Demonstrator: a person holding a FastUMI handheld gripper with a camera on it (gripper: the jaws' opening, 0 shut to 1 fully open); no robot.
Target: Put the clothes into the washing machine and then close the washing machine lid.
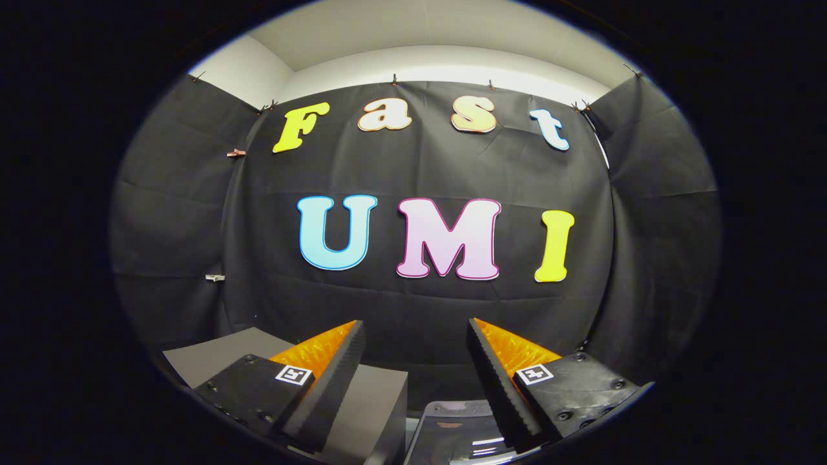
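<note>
Tool [413, 336]: fingers spread apart, nothing between them.
Glossy dark washing machine lid [452, 433]: low and near, below the gap.
Grey box [371, 403]: left of lid.

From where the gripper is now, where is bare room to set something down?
The flat grey block top, beside and under one finger, is bare. The open gripper holds nothing; its gap gives passage. Below, the dark glossy machine top lies close, between block and other finger.
</note>
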